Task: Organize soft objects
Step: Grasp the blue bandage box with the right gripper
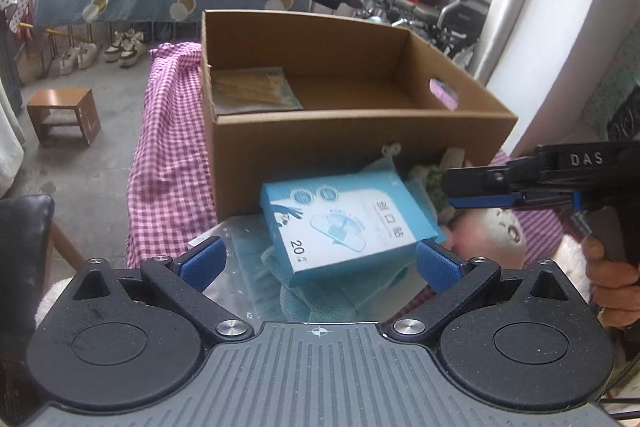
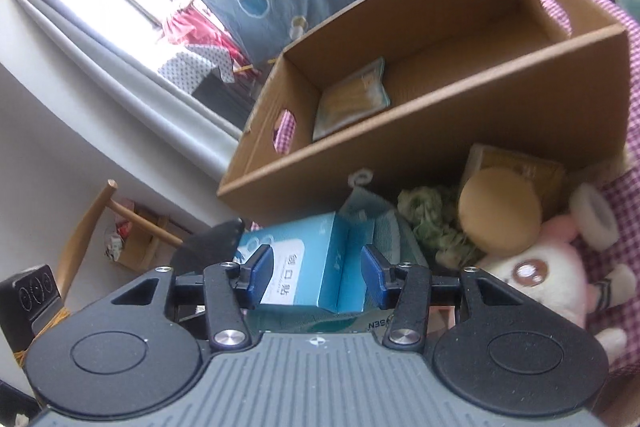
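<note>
A light blue carton (image 1: 348,223) printed "20" lies tilted on teal cloth packs (image 1: 320,291), just in front of an open cardboard box (image 1: 360,131). My left gripper (image 1: 319,265) hangs open and wide, close before the carton without touching it. My right gripper (image 1: 452,187) comes in from the right, beside the carton's far right corner. In the right wrist view the carton (image 2: 304,267) shows between the pads of the right gripper (image 2: 318,277), which stand open, not pressing on it. A flat yellowish packet (image 2: 352,99) lies inside the cardboard box (image 2: 440,131).
A pink-and-white plush toy (image 2: 536,279), a round tan plush (image 2: 500,211) and a green fluffy thing (image 2: 432,219) crowd the box's front right. Pink checked cloth (image 1: 168,163) covers the table. A wooden stool (image 1: 64,115) stands on the floor at left.
</note>
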A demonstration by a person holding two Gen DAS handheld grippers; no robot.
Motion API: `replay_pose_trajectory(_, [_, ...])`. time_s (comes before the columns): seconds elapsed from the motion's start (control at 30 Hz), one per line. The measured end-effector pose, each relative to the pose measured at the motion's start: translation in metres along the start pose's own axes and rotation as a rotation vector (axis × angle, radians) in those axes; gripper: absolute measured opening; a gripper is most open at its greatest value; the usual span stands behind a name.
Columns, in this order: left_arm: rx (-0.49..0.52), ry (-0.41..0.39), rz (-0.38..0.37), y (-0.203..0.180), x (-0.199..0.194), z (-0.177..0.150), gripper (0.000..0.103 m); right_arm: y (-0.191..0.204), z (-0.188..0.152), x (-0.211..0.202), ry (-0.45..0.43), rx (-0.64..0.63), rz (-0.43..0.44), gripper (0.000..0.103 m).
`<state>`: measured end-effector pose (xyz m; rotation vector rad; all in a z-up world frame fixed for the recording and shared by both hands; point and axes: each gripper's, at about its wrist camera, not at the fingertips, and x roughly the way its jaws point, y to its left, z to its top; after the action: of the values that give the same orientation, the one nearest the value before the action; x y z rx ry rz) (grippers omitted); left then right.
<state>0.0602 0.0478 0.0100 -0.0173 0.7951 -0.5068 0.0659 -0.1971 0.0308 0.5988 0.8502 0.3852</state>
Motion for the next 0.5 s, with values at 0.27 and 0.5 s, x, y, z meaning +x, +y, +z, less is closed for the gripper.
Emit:
replay_pose_trajectory(0.27, [0.106,0.035,0.018,-0.014,0.021,-0.005,0.093,0.013,-0.012,0.02,0.036,-0.067,-0.068,0.044])
replay_pose_trajectory(0.5, [0.125,0.058,0.012,-0.018,0.029,-0.007,0.088,0.021,-0.015,0.025,0.041,-0.111,-0.092,0.042])
